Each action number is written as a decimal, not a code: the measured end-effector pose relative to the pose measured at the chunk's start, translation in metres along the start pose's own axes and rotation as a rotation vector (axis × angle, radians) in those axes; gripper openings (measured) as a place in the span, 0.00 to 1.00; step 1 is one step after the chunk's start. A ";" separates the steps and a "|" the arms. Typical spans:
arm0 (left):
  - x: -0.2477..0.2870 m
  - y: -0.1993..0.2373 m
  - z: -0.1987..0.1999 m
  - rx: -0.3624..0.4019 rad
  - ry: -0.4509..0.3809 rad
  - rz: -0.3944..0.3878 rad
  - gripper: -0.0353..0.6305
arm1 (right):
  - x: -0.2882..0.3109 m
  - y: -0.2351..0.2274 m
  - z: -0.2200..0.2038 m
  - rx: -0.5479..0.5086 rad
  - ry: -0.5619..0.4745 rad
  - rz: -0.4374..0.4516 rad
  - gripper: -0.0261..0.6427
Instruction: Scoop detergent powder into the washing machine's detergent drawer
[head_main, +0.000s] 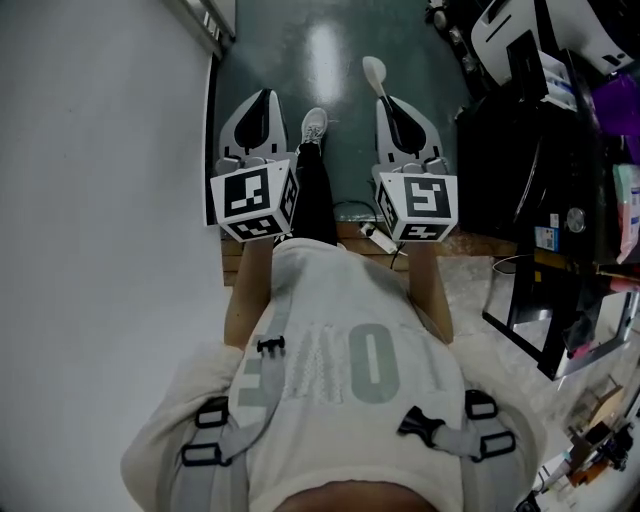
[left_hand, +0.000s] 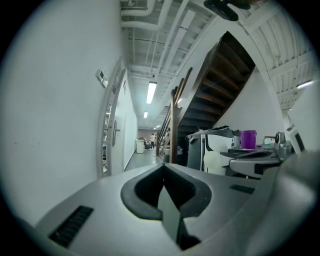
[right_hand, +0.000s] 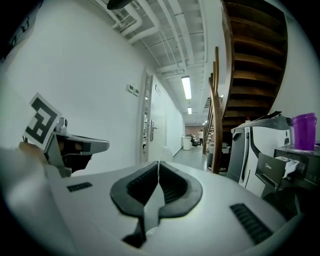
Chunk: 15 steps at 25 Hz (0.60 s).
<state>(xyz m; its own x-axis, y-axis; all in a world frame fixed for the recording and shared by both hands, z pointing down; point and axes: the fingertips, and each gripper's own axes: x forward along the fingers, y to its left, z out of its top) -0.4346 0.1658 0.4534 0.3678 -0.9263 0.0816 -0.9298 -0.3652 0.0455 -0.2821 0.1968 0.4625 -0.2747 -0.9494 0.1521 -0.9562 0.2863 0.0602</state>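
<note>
Where the person stands, the floor (head_main: 340, 50) is dull green and glossy, with a white wall (head_main: 100, 200) at the left. Further on runs a corridor with two strip lamps (right_hand: 186, 87) in the ceiling and one dark wooden staircase (right_hand: 250, 60). One purple cup (right_hand: 303, 131) stands above a white machine (right_hand: 247, 145) at the right.

I count two grippers. The left hand-held gripper (head_main: 264, 98) has its jaws together with nothing between them. The right hand-held gripper (head_main: 389, 102) is clamped on one white scoop (head_main: 374, 70), whose bowl points away from the person, over the floor. A big letter O can be read on the shirt (head_main: 370, 365).
</note>
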 end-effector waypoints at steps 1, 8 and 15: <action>0.014 0.005 0.000 0.000 0.002 -0.001 0.09 | 0.014 -0.004 -0.001 0.004 0.005 0.001 0.05; 0.134 0.045 -0.006 -0.006 0.034 -0.016 0.09 | 0.131 -0.044 -0.007 0.041 0.029 -0.009 0.05; 0.286 0.082 0.051 -0.001 0.018 -0.090 0.09 | 0.261 -0.100 0.055 0.033 0.021 -0.040 0.05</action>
<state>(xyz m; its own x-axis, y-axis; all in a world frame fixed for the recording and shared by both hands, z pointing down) -0.4065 -0.1334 0.4291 0.4504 -0.8877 0.0954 -0.8928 -0.4470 0.0548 -0.2640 -0.0862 0.4418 -0.2345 -0.9570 0.1706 -0.9693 0.2435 0.0337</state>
